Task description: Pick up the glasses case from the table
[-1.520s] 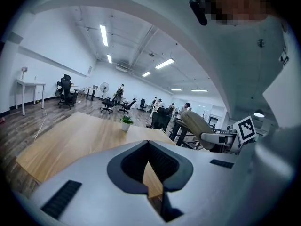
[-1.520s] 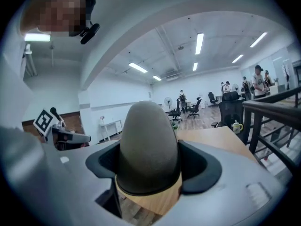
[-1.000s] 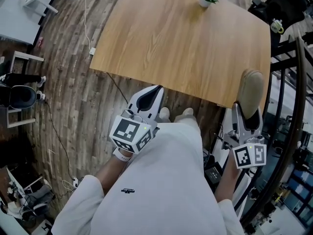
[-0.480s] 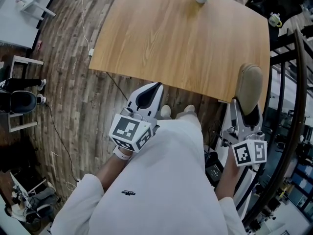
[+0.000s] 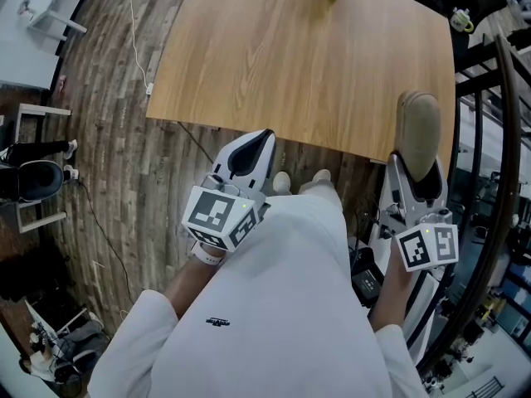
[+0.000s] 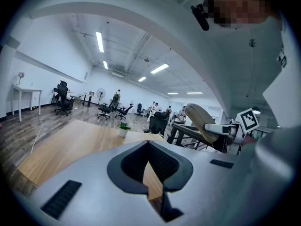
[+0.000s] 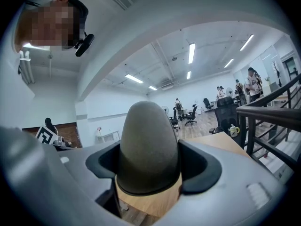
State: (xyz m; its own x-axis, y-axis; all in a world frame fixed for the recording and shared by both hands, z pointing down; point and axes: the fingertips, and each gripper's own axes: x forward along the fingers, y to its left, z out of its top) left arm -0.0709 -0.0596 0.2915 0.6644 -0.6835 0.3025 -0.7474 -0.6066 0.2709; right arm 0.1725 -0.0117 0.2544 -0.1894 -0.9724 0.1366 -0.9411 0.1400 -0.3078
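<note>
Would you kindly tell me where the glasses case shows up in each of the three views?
Head view: glasses case at right, in the right tool.
Left gripper view: right of centre.
Right gripper view: centre, between the jaws.
Shared landmark: wooden table.

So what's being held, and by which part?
The right hand-held gripper clamps the glasses case by its near end; the rest sticks out ahead. The left hand-held gripper holds nothing.

At the bench (image 5: 290, 56), your left hand-held gripper (image 5: 261, 139) is closed, empty; your right hand-held gripper (image 5: 417, 171) clamps the glasses case (image 5: 417, 131).
</note>
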